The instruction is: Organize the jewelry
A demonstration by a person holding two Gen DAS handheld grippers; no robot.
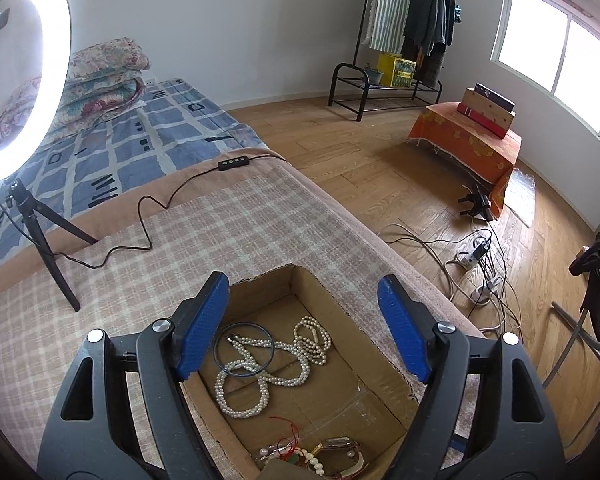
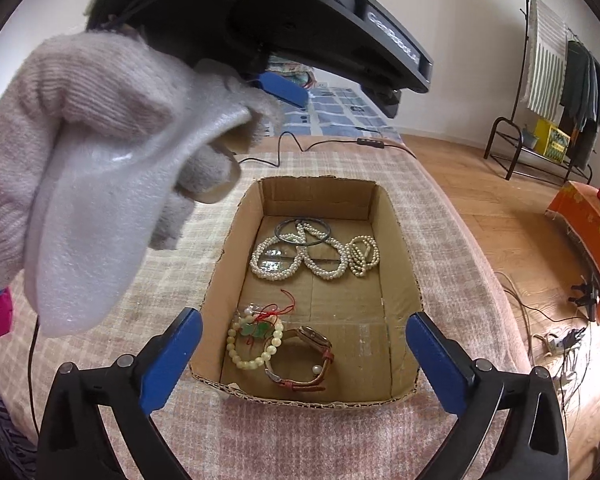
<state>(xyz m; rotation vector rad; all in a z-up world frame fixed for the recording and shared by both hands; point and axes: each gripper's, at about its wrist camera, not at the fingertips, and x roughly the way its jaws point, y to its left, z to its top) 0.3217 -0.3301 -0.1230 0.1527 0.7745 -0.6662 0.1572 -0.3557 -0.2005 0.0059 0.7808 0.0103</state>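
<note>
Jewelry lies in the cardboard box [image 2: 396, 240]: pearl necklace [image 2: 296, 258] far, watch [image 2: 306, 354] near; left gripper [image 1: 302, 328] and right gripper [image 2: 304, 360] both spread apart, holding nothing.

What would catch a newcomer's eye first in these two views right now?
Probably the open cardboard box on the checked blanket, with a long pearl necklace looped over a dark bangle at its far end. At its near end lie a pale bead bracelet with red cord and a brown-strapped wristwatch. The white-gloved hand holding the left hand-held gripper fills the right wrist view's upper left; both grippers are open and empty.
</note>
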